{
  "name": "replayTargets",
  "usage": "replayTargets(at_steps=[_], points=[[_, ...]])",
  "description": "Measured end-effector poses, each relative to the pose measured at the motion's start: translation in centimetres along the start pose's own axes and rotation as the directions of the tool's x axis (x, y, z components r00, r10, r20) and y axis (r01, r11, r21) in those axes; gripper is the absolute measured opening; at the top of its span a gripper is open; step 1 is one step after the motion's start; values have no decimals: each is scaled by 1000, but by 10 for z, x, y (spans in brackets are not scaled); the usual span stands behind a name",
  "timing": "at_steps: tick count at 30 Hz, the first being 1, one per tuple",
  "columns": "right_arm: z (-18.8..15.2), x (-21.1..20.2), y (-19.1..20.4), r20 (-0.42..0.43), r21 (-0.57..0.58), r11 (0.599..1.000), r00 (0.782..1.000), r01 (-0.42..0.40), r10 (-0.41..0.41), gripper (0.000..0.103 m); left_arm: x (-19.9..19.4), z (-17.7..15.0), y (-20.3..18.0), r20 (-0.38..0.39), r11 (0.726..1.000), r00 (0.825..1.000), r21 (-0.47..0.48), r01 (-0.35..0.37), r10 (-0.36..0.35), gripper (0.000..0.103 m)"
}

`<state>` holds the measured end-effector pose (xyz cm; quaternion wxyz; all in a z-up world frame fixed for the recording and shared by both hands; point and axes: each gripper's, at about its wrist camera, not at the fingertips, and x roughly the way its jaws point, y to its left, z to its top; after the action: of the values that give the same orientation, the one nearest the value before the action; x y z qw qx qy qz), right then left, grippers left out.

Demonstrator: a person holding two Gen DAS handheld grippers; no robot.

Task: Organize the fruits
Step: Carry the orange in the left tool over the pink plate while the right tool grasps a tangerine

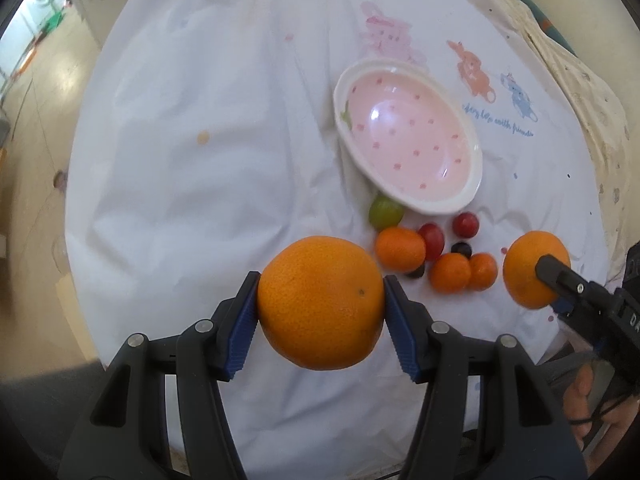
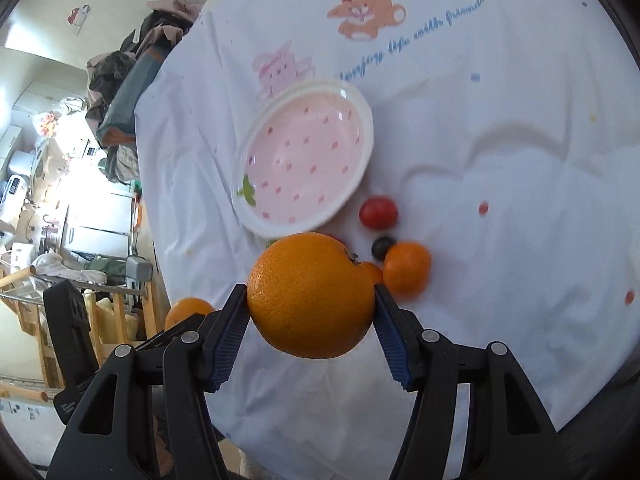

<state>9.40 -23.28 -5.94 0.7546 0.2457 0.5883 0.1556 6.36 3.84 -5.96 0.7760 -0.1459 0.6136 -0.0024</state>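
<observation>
Your left gripper (image 1: pixel 320 312) is clamped on a large orange (image 1: pixel 320 302), both blue pads pressed to its sides, the fruit held above the white cloth (image 1: pixel 192 200); your right gripper (image 2: pixel 310 316) is likewise clenched on a second orange (image 2: pixel 310 294), stem end up and to the right. Beyond your left fingers lies a cluster on the cloth: three small mandarins (image 1: pixel 400 249), two red grapes (image 1: pixel 432 238), a dark grape (image 1: pixel 461 249) and a green grape (image 1: pixel 385 211); just past them the pink dotted bowl (image 1: pixel 474 186) sits tilted, holding no fruit; cartoon bears (image 2: pixel 362 14) are printed on the far cloth.
</observation>
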Motion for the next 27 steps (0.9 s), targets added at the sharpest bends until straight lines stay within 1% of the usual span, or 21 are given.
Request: replayTargets(at_steps=[2, 6, 11, 12, 14, 18, 22, 27], points=[[15, -4, 0, 15, -11, 1000, 1000, -4, 4, 63, -8, 12, -6, 28, 1000, 1000, 24, -14, 13, 55], [49, -6, 5, 51, -41, 999, 999, -1, 3, 63, -18, 48, -15, 77, 998, 997, 46, -30, 27, 55], [88, 1, 13, 92, -77, 997, 996, 23, -16, 63, -12, 88, -31, 142, 991, 987, 102, -85, 70, 56], [95, 4, 13, 97, -77, 997, 995, 22, -15, 63, -6, 98, -35, 145, 988, 986, 116, -104, 87, 56], [112, 13, 13, 102, -71, 997, 995, 16, -9, 63, 4, 110, -40, 142, 986, 985, 125, -112, 94, 56], [136, 33, 11, 89, -83, 996, 996, 31, -24, 63, 26, 128, -48, 132, 987, 989, 133, -87, 69, 56], [152, 59, 4, 60, -97, 994, 997, 53, -47, 63, 48, 133, -55, 116, 988, 993, 144, -48, 32, 56], [160, 88, -1, 21, -115, 990, 996, 85, -84, 63, 71, 135, -64, 93, 985, 996, 172, -32, 16, 56]])
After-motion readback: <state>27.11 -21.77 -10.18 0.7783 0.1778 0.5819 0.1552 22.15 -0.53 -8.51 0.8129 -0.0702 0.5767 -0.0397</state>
